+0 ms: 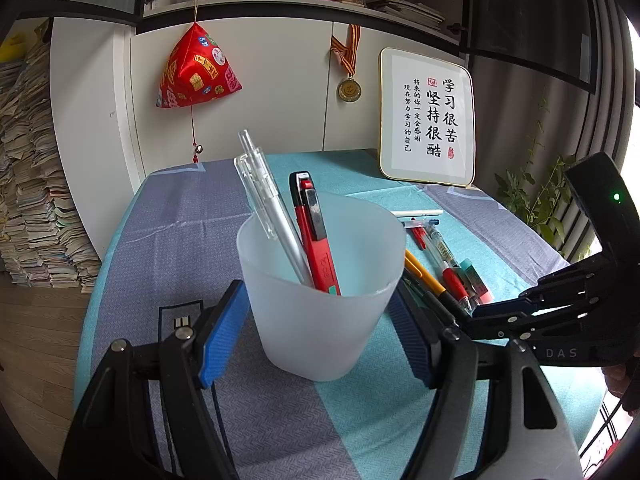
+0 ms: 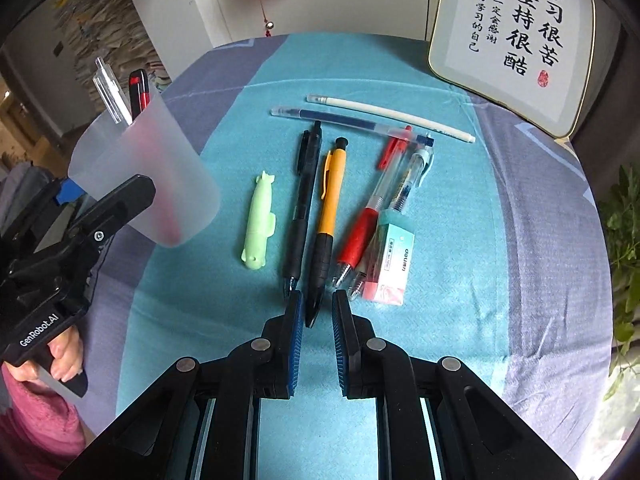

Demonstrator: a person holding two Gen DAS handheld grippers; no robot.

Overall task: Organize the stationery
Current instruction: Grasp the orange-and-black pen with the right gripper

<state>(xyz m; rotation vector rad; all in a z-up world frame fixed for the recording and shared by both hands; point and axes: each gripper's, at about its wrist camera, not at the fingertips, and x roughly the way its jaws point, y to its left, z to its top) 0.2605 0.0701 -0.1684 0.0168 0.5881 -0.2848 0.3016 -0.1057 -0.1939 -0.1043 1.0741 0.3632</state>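
Observation:
My left gripper point(image 1: 316, 324) is shut on a frosted plastic cup point(image 1: 320, 280), which holds a clear pen point(image 1: 264, 196) and a red utility knife point(image 1: 314, 228). The cup point(image 2: 148, 184) shows at the left of the right wrist view, tilted. My right gripper point(image 2: 317, 304) is open, its fingers astride the tip of a yellow-and-black pen point(image 2: 326, 216) on the cloth. Beside that pen lie a black pen point(image 2: 304, 200), a green fish-shaped item point(image 2: 258, 224), a red pen point(image 2: 372, 208), a clear pen point(image 2: 404, 188), a boxed eraser point(image 2: 390, 260), a blue refill point(image 2: 344, 120) and a white refill point(image 2: 388, 116).
The table has a blue and grey cloth point(image 2: 460, 240). A framed calligraphy board point(image 2: 516, 36) leans at the back right. A red hanging ornament point(image 1: 196, 72) and a medal point(image 1: 349, 88) hang on the cupboard behind. Paper stacks point(image 1: 28, 184) stand at the left, a plant point(image 2: 624, 248) at the right.

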